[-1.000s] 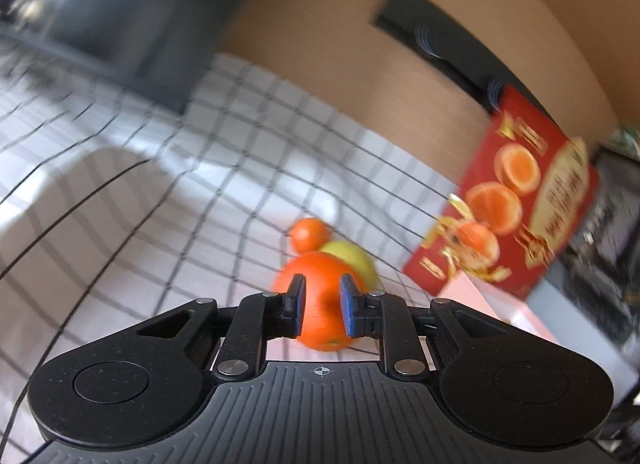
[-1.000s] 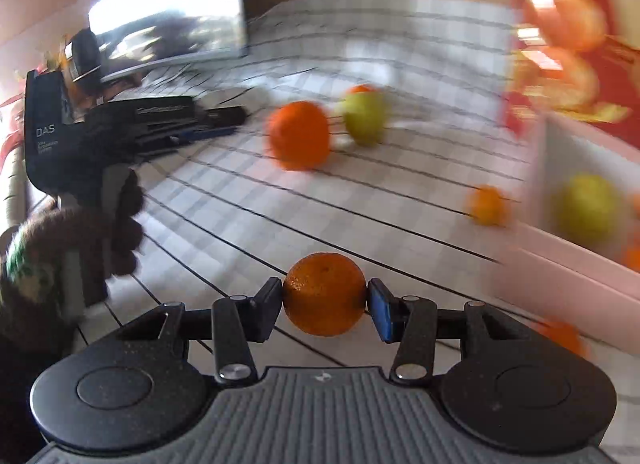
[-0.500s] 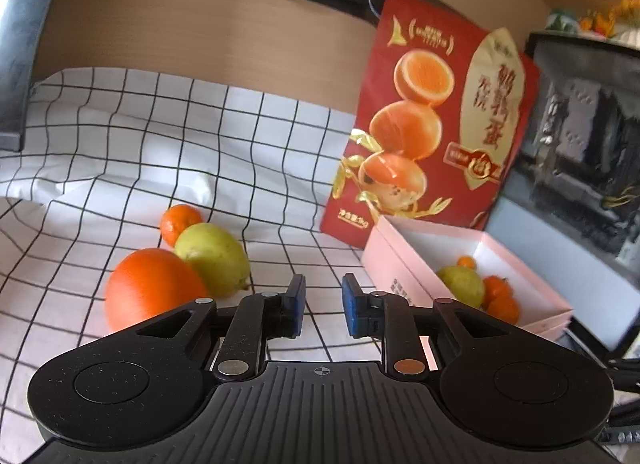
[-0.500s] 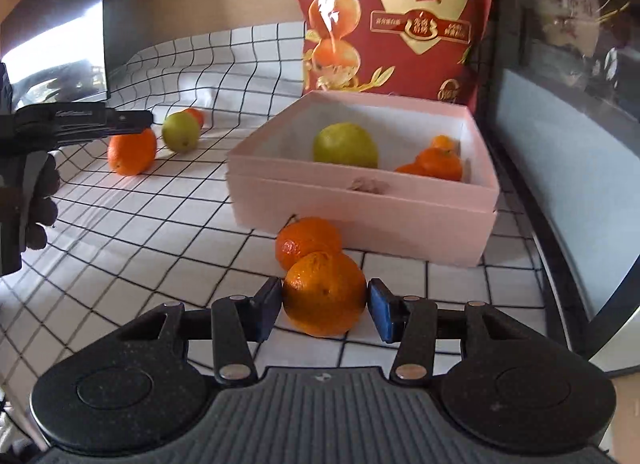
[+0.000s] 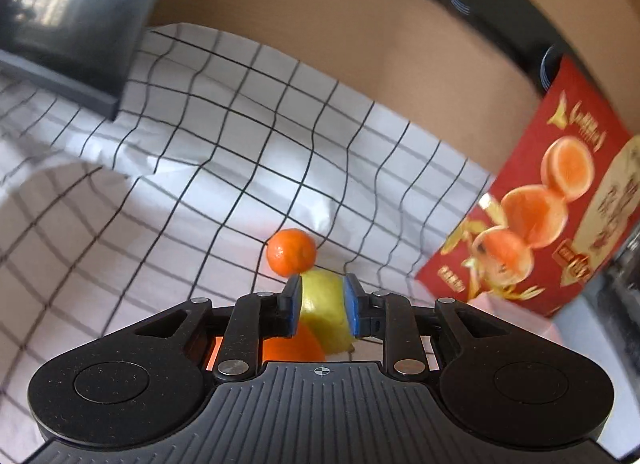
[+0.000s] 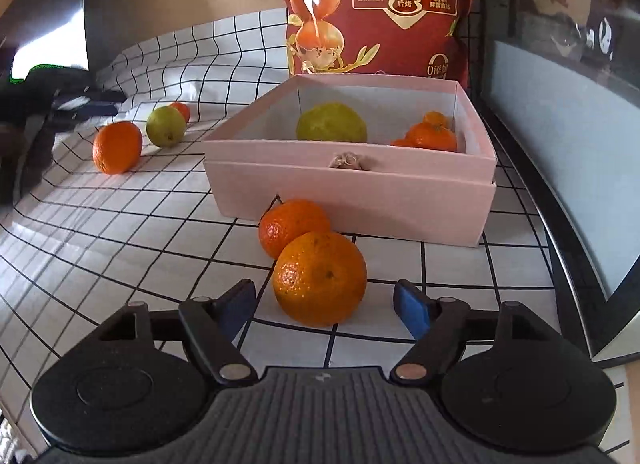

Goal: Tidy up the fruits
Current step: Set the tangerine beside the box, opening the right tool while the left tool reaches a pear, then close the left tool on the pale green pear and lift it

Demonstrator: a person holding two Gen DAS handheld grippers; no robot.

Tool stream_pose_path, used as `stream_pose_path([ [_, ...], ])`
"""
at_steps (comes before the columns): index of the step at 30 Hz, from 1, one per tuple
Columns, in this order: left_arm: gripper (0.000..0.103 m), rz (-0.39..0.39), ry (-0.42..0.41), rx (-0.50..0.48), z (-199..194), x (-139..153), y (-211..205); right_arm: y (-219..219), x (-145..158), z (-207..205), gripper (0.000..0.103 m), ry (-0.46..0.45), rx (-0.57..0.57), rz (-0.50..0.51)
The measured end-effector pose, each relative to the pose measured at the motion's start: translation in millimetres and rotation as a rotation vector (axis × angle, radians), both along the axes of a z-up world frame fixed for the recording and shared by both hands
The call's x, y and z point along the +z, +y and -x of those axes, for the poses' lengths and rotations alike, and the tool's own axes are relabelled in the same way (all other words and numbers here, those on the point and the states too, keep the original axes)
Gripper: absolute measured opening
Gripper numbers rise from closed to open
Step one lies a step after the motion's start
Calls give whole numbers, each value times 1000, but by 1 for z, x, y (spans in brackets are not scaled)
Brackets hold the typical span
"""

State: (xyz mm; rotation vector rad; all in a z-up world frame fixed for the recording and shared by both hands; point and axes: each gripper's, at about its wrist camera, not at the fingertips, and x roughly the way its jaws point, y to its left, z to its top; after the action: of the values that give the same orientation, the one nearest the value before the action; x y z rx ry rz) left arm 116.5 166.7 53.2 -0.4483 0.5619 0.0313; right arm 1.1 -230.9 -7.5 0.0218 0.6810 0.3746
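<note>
While the pink box (image 6: 352,192) holds a pear (image 6: 331,127) and mandarins (image 6: 432,134), right gripper (image 6: 324,304) opens empty; left gripper (image 5: 320,306) nearly closed.

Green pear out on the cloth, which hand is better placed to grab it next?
Left. The left gripper points straight at the pear, framed between its narrowly parted fingertips. The right gripper sits by the pink box, jaws opening around an orange.

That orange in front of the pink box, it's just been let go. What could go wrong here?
The orange lies loose on the cloth between the opening right gripper jaws, so it might roll. It sits outside the box, beside a second orange. The left gripper seems aimed at the pear, beside a mandarin; closing could nudge that away.
</note>
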Motion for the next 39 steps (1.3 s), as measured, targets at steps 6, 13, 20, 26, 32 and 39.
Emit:
stream_pose_path([
  [6,27,-136,178,21,-47,-5,-16,-2,0,-1,77,2,-23,-1],
  [13,30,-202,133,-11,-63,-6,-44,-2,0,-1,77,3,-18,-7],
  [20,32,-337,112,-66,-68,-6,-80,-2,0,1,77,-1,-27,-17],
  [26,39,-356,101,-64,-70,-10,-75,-2,0,1,78,1,-33,-21],
  [32,42,-285,97,-71,-71,-11,-67,-1,0,0,79,7,-34,-20],
  [39,64,-426,137,-74,-77,-23,-77,0,0,0,80,7,-38,-16],
])
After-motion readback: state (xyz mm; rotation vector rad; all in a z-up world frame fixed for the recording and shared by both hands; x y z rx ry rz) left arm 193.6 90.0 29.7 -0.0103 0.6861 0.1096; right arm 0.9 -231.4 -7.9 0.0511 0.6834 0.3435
